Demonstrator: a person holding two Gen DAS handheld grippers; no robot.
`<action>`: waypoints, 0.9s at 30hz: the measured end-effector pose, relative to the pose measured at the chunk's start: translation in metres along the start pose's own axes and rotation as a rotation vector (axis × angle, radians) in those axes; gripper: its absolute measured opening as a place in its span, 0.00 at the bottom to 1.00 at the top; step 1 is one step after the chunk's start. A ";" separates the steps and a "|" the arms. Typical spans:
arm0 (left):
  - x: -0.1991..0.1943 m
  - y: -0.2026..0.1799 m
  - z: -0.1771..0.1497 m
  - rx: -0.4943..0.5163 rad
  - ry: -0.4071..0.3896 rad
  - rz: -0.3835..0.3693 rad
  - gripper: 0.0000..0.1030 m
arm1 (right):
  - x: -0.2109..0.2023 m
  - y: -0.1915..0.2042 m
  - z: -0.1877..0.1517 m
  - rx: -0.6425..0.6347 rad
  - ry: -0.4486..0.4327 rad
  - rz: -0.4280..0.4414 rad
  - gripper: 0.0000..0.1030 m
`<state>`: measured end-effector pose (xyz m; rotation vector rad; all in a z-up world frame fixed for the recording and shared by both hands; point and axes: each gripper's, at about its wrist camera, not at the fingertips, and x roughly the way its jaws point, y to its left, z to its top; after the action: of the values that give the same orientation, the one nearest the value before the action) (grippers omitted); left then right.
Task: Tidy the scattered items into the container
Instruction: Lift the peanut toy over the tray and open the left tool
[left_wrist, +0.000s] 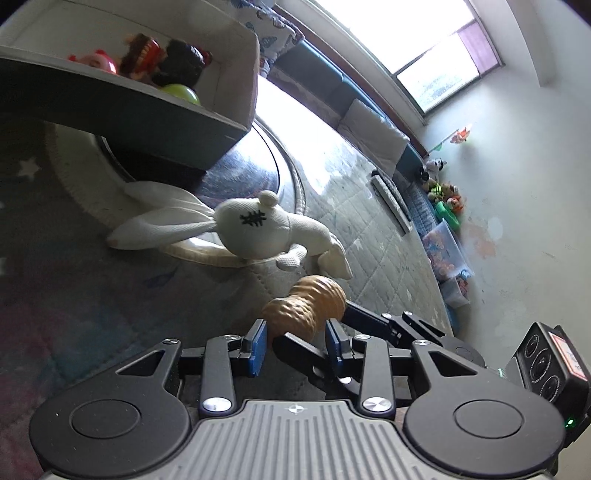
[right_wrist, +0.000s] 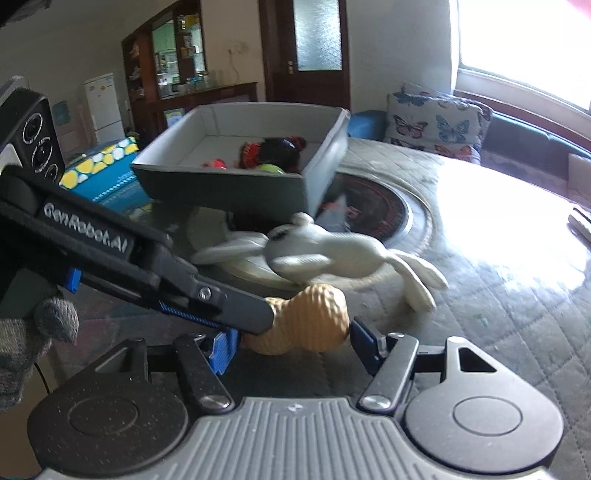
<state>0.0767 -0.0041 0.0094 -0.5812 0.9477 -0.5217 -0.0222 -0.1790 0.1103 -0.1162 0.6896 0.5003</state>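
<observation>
Left tongs (left_wrist: 296, 343): one pair, standing released, the two blue pads (left_wrist: 258, 343) sitting apart with the lower end of the peanut toy just beyond their tips.
Right tongs (right_wrist: 293, 343): one pair, spreading wide with a blue pad at either end of the peanut; I cannot tell whether the pads are pressing on it or only flanking it.
Crossing: in the right wrist view one black finger of the left tongs is lying over the peanut's left end and hiding the near pad's contact.
Gloved hand (right_wrist: 37, 332): one, in grey knit, showing at the left edge, mostly cut off.
Peanut toy (left_wrist: 306, 304): one, tan and dimpled, lying on the quilted mat (left_wrist: 369, 236) between both pairs of tongs, outside the container.
Plush rabbit (left_wrist: 255, 229): one, white, lying on the mat just beyond the peanut, its ears reaching towards the container; it is blurring in the right wrist view.
Container (left_wrist: 147, 114): one grey open box, sitting behind the rabbit.
Items inside: four showing, a pink toy (left_wrist: 98, 61), a red-brown one (left_wrist: 142, 51), a dark one (left_wrist: 181, 61) and a green ball (left_wrist: 181, 92); the near wall is hiding their lower parts.
Far wall: a row of small toys (left_wrist: 443, 195) is sitting there, too small to count.
</observation>
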 end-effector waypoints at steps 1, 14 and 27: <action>-0.005 0.001 0.000 -0.004 -0.011 0.002 0.36 | 0.000 0.004 0.002 -0.011 -0.004 0.003 0.64; -0.064 0.018 0.038 -0.047 -0.189 0.018 0.36 | 0.023 0.042 0.071 -0.149 -0.093 0.068 0.64; -0.083 0.052 0.130 -0.045 -0.315 0.114 0.36 | 0.100 0.054 0.169 -0.203 -0.141 0.146 0.64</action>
<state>0.1560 0.1172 0.0834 -0.6254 0.6891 -0.2961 0.1162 -0.0463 0.1802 -0.2199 0.5104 0.7113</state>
